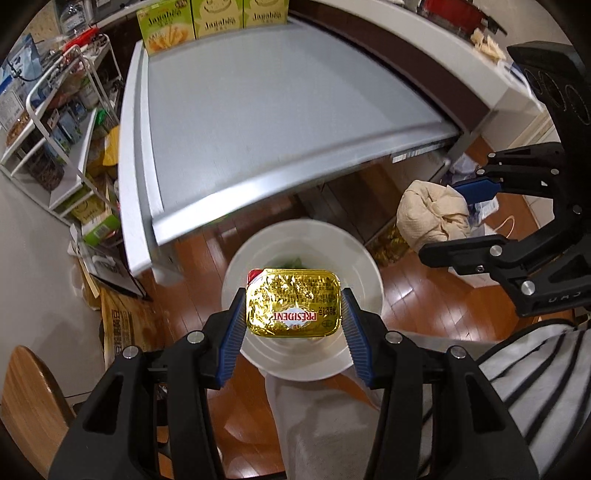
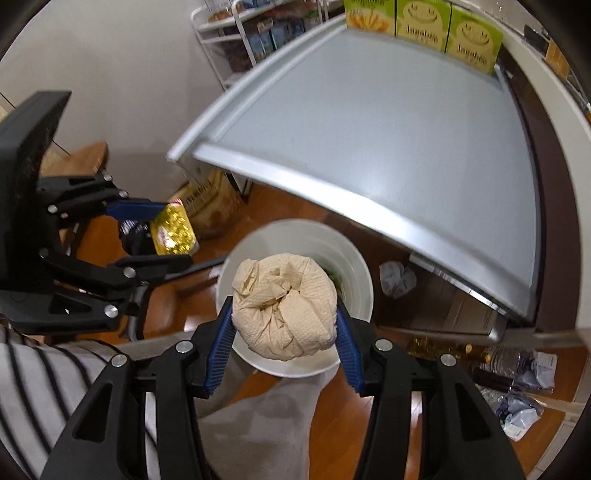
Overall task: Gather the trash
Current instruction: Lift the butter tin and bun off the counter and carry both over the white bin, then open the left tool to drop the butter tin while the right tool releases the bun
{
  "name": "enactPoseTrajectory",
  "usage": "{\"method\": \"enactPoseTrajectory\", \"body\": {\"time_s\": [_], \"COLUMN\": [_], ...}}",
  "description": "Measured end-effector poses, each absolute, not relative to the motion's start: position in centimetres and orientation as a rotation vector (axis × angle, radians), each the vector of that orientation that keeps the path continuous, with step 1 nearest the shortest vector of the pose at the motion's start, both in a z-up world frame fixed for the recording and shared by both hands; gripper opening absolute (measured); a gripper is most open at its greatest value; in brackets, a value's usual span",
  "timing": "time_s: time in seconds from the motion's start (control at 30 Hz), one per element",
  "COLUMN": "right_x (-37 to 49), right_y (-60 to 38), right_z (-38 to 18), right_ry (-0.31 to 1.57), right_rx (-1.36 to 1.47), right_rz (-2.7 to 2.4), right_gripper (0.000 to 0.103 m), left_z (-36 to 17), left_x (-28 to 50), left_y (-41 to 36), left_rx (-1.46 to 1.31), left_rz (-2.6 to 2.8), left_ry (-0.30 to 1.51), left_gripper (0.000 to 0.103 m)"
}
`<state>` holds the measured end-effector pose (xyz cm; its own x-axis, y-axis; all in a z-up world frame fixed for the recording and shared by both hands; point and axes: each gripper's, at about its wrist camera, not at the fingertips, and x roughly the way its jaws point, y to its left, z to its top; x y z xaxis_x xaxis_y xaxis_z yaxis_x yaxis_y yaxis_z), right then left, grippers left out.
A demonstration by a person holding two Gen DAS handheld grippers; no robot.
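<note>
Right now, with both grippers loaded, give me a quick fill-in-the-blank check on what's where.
1. The left gripper is shut on a gold foil ____ portion pack.
2. The right gripper clamps a crumpled beige ____.
3. Both items hang above a round white ____ on the wooden floor.
4. The green boxes stand on the grey ____.

Missing: President; paper towel; bin; tabletop

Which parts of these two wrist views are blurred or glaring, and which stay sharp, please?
Left wrist view: the gold foil butter pack in the left gripper is sharp with specular glints; the grey table edge is smeared, and the white bin is soft. Right wrist view: the crumpled paper towel in the right gripper is crisp; the table edge shows bright glare; fisheye bends straight lines in both.
</note>
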<state>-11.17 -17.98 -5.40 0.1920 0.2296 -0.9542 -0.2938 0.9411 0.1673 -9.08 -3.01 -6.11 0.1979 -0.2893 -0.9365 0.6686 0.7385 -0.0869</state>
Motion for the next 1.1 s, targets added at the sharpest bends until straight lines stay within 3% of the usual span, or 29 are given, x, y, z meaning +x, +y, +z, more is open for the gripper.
{"method": "enactPoseTrajectory", "body": {"time_s": [0.5, 1.1], "right_x": [-11.5, -9.9], "right_y": [-16.9, -16.6], "right_z": [-12.5, -15.3], "right_ry": [1.455, 1.442], "right_rx": [-0.097, -0.072], "right_rz": [0.338, 0.224], "right_gripper": [0.049, 0.049], "left_z": [-12.8, -15.9], "left_x": [-10.0, -7.6], "left_y": [-3.4, -3.4], "left_rx": [0.452, 0.431], "left_rz": [-0.692, -0.590], "left_ry": [1.326, 1.352], "left_gripper": [0.051, 0.051]}}
